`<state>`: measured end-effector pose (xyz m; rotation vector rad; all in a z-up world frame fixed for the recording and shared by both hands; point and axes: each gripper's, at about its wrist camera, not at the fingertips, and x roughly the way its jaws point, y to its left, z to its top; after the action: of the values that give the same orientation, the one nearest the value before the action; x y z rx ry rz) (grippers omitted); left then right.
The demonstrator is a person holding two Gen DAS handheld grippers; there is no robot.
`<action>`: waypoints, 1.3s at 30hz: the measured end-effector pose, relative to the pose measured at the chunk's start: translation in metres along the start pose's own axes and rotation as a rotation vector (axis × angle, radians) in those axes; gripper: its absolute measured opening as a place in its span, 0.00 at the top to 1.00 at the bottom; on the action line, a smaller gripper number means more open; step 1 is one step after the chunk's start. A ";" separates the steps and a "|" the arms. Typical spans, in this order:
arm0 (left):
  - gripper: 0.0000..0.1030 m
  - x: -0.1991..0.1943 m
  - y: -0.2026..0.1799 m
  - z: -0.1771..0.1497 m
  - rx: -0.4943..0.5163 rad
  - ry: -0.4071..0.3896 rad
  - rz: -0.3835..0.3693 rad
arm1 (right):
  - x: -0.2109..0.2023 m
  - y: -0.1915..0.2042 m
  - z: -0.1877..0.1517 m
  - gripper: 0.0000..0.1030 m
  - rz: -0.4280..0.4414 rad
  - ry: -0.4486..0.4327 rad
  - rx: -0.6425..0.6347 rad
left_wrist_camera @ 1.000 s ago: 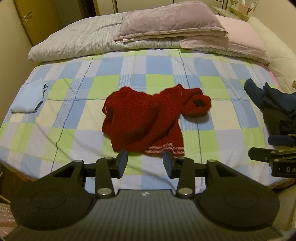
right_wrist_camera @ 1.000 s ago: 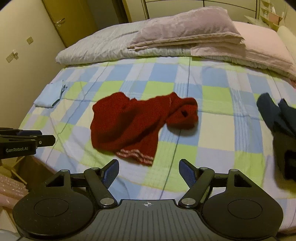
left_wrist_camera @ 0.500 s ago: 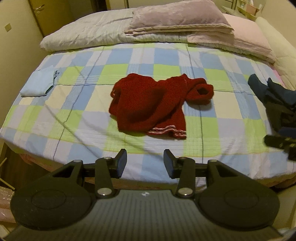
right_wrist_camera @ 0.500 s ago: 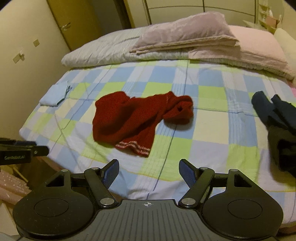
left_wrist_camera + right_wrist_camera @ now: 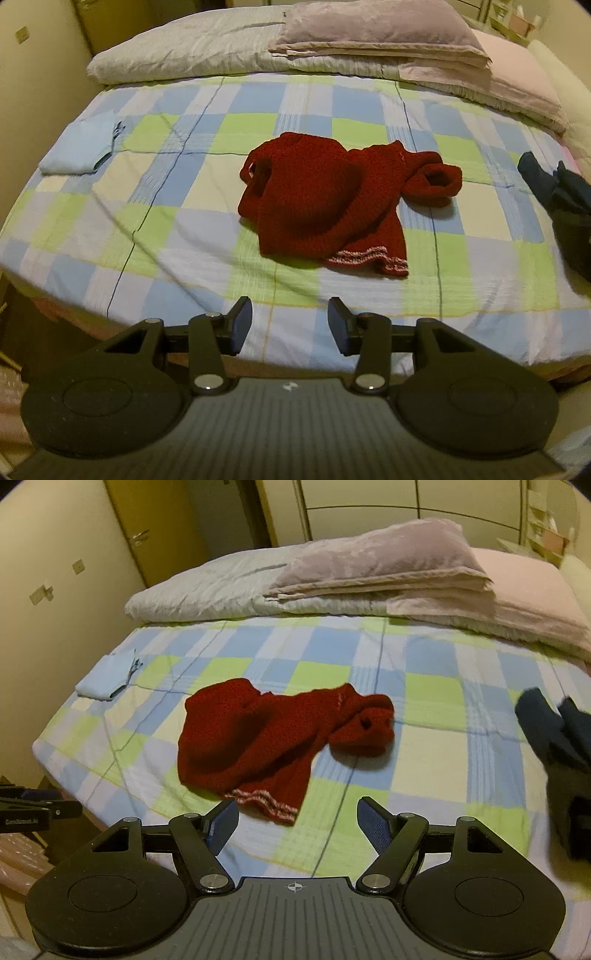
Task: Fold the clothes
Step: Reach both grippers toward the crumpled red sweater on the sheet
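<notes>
Crumpled red sweater [image 5: 325, 199] mid-bed on the checked bedspread [image 5: 184, 229], long axis slanting from striped hem near the bed's front edge toward bunched sleeve at far right. Left tool [image 5: 290, 325] and right tool [image 5: 297, 825] both released, empty, short of the hem.

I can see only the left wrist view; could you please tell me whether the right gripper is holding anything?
Observer: No; the right gripper is open and empty, over the bed's near edge.
Operator: Where is the red sweater from it?
Observer: The red sweater is just ahead; its striped hem lies beside the left fingertip in that view.
Operator: Is my left gripper visible there?
Observer: Yes, the left gripper shows at the far left edge, off the bed's side.
</notes>
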<state>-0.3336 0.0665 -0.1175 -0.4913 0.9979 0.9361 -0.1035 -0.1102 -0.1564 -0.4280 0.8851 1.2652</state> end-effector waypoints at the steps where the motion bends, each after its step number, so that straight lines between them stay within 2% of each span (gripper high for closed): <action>1: 0.60 0.007 0.003 0.005 0.017 0.000 -0.004 | 0.009 0.003 0.003 0.27 -0.005 0.003 -0.002; 5: 0.60 0.035 0.015 0.024 0.090 0.002 -0.029 | 0.037 0.008 0.016 0.27 -0.037 0.012 0.009; 13: 0.58 0.095 0.040 0.061 0.273 0.002 -0.105 | 0.099 0.018 0.025 0.27 -0.155 0.053 0.026; 17: 0.58 0.128 0.041 0.059 0.316 0.017 -0.112 | 0.133 0.020 0.017 0.28 -0.221 0.093 -0.040; 22: 0.58 0.163 0.037 0.047 0.321 0.034 -0.132 | 0.164 0.009 0.006 0.28 -0.213 0.122 -0.119; 25: 0.58 0.183 0.028 0.032 0.336 0.030 -0.113 | 0.183 -0.002 0.004 0.28 -0.197 0.128 -0.174; 31: 0.58 0.213 0.008 0.007 0.349 0.019 -0.028 | 0.234 -0.025 0.008 0.28 -0.187 0.105 -0.399; 36: 0.58 0.228 0.005 -0.005 0.265 0.016 0.011 | 0.298 -0.035 -0.004 0.28 -0.265 0.082 -0.821; 38: 0.58 0.233 0.003 -0.009 0.246 0.019 0.023 | 0.325 -0.044 -0.014 0.28 -0.290 0.088 -0.949; 39: 0.58 0.235 0.001 -0.010 0.245 0.023 0.031 | 0.337 -0.051 -0.018 0.56 -0.286 0.112 -0.989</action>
<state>-0.2885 0.1620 -0.3280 -0.2819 1.1264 0.8238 -0.0472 0.0769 -0.4359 -1.3616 0.2062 1.3495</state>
